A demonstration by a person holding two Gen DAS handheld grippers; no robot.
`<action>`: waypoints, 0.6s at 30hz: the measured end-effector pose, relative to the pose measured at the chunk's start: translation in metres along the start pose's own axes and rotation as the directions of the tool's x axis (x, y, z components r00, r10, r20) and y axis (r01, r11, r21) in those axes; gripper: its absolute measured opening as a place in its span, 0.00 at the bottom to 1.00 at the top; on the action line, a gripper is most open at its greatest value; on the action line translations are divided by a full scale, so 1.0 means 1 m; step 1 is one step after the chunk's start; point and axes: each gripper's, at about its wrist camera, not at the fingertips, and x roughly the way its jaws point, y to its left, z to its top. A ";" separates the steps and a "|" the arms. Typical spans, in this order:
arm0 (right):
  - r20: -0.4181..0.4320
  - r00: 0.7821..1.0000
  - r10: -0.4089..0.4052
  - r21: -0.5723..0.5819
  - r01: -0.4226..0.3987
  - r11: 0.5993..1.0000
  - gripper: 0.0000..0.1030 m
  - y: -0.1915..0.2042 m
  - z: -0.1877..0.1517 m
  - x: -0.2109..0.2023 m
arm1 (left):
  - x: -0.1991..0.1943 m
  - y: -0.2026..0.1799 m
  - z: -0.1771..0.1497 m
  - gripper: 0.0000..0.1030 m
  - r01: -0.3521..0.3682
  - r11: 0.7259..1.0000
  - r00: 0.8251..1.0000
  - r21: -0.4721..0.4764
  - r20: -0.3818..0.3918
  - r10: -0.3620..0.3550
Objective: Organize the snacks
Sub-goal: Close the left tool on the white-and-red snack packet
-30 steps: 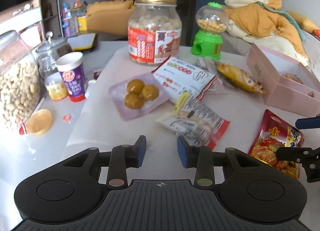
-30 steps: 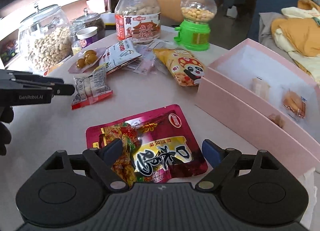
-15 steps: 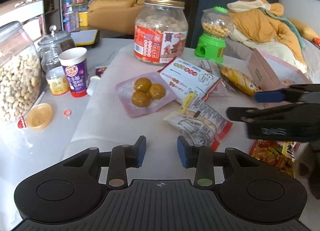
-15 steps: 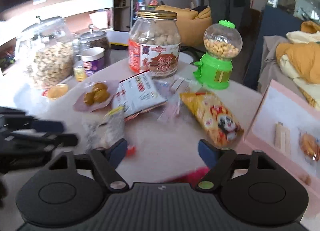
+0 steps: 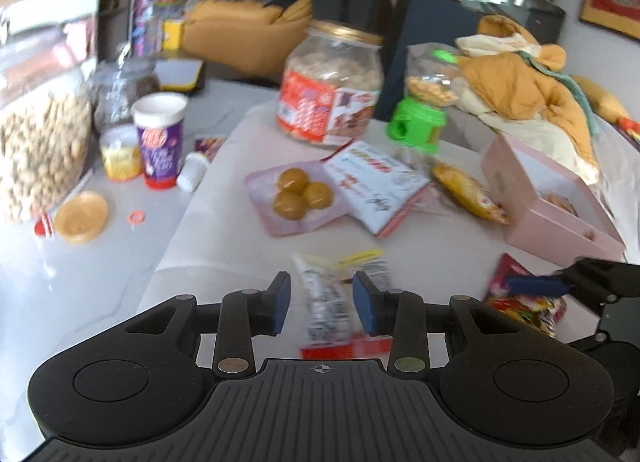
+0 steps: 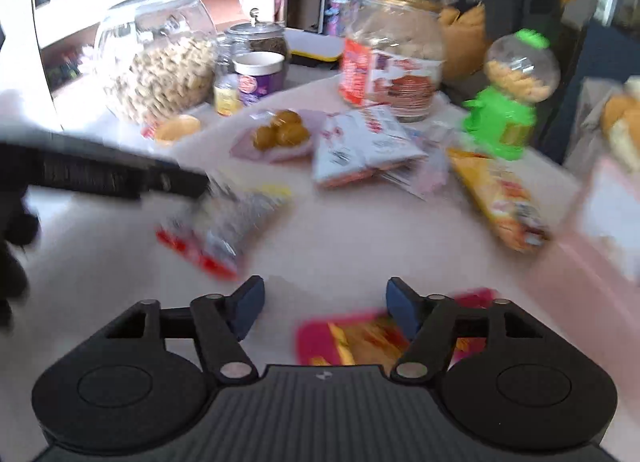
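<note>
My left gripper (image 5: 322,304) is open, its blue pads on either side of a clear snack packet with a red end (image 5: 334,302) that lies on the table. The same packet shows in the right wrist view (image 6: 228,227), blurred, with the left gripper's fingers over it. My right gripper (image 6: 324,308) is open and empty, just above a red spicy-snack bag (image 6: 360,342), also visible in the left wrist view (image 5: 520,302). A pink open box (image 5: 552,197) with a few snacks inside stands at the right.
On the table lie a pink pack of three yellow balls (image 5: 300,193), a white packet (image 5: 372,181) and a yellow panda bag (image 5: 468,191). Behind stand a red-labelled jar (image 5: 332,97), a green candy dispenser (image 5: 420,117), a purple cup (image 5: 160,137) and a big nut jar (image 5: 40,141).
My left gripper has moved forward so the clear packet now lies between its pads. My right gripper has dropped back down and left over the red bag. Both views are blurred by motion.
</note>
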 end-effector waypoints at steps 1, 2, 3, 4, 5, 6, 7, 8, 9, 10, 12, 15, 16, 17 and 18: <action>0.008 0.999 -0.044 -0.018 0.044 0.999 0.76 -0.002 -0.009 -0.006 | -0.001 -0.007 -0.001 0.38 0.001 1.000 1.000 0.025 0.002 -0.001; 0.017 0.997 -0.069 -0.028 0.069 0.997 0.78 -0.007 -0.016 -0.012 | -0.002 -0.014 -0.002 0.38 0.005 0.999 1.000 0.051 0.000 -0.005; 0.021 0.995 -0.101 -0.029 0.101 0.994 0.79 -0.012 -0.025 -0.018 | 0.000 -0.022 -0.003 0.38 0.006 0.996 1.000 0.085 -0.007 -0.005; 0.025 0.991 -0.131 -0.022 0.131 0.991 0.79 -0.018 -0.033 -0.024 | 0.003 -0.031 -0.005 0.38 -0.006 0.992 1.000 0.123 -0.014 0.008; 0.023 0.987 -0.161 -0.010 0.161 0.987 0.79 -0.025 -0.039 -0.030 | 0.006 -0.039 -0.007 0.38 -0.024 0.988 0.999 0.155 -0.018 0.028; 0.020 0.983 -0.181 0.005 0.181 0.983 0.79 -0.032 -0.044 -0.034 | 0.011 -0.048 -0.010 0.38 -0.041 0.982 0.999 0.186 -0.021 0.046; 0.019 0.980 -0.197 0.033 0.196 0.980 0.79 -0.039 -0.051 -0.040 | 0.014 -0.053 -0.012 0.39 -0.046 0.978 0.998 0.204 -0.025 0.053; 0.016 0.980 -0.200 0.064 0.198 0.978 0.79 -0.047 -0.055 -0.044 | 0.018 -0.058 -0.013 0.40 -0.051 0.974 0.998 0.223 -0.028 0.059; 0.013 0.981 -0.195 0.106 0.193 0.975 0.79 -0.055 -0.061 -0.049 | 0.020 -0.063 -0.015 0.43 -0.058 0.968 0.998 0.244 -0.024 0.065; 0.012 0.983 -0.181 0.156 0.177 0.972 0.79 -0.064 -0.066 -0.054 | 0.023 -0.068 -0.016 0.46 -0.056 0.962 0.998 0.269 -0.022 0.064; 0.018 0.989 -0.145 0.252 0.136 0.958 0.79 -0.078 -0.077 -0.061 | 0.026 -0.071 -0.015 0.49 -0.023 0.961 0.999 0.277 -0.032 0.033; 0.041 0.990 -0.133 0.338 0.112 0.934 0.82 -0.087 -0.088 -0.065 | 0.020 -0.066 -0.011 0.49 0.035 0.976 0.999 0.217 -0.041 -0.027; 0.046 0.989 -0.138 0.353 0.113 0.929 0.82 -0.087 -0.090 -0.065 | 0.017 -0.063 -0.010 0.49 0.022 0.979 1.000 0.203 -0.024 -0.018; 0.054 0.988 -0.144 0.368 0.114 0.923 0.82 -0.087 -0.092 -0.066 | 0.014 -0.060 -0.010 0.49 -0.011 0.981 1.000 0.192 -0.007 0.012; 0.063 0.987 -0.148 0.381 0.113 0.917 0.82 -0.086 -0.094 -0.067 | 0.013 -0.055 -0.009 0.46 -0.045 0.984 0.999 0.171 0.004 0.045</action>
